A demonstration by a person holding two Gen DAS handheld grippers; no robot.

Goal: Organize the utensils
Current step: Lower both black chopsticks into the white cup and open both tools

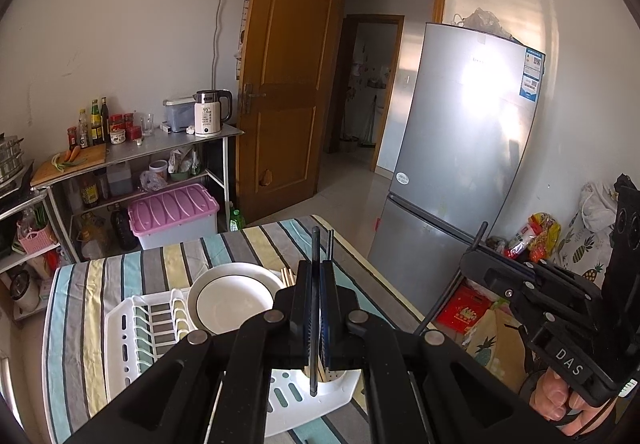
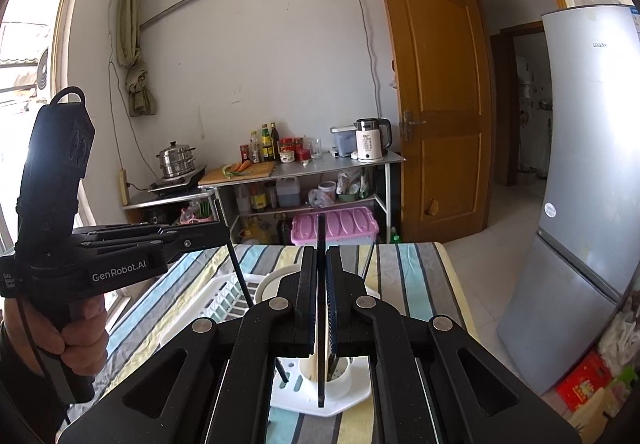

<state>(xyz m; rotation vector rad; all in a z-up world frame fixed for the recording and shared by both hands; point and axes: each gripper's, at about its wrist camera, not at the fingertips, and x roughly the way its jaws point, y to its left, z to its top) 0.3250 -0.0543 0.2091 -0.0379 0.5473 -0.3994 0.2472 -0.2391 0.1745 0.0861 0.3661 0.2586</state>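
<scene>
Standing in the white rack (image 1: 132, 328): one plate (image 1: 236, 298) (upright).

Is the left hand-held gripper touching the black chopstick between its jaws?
Touching. In the left wrist view, the left hand-held gripper has its jaws shut on the black chopstick, pads pressed against both sides with no gap.

bright window daylight, glare on fridge (image 1: 472, 115), fisheye-warped edges
</scene>
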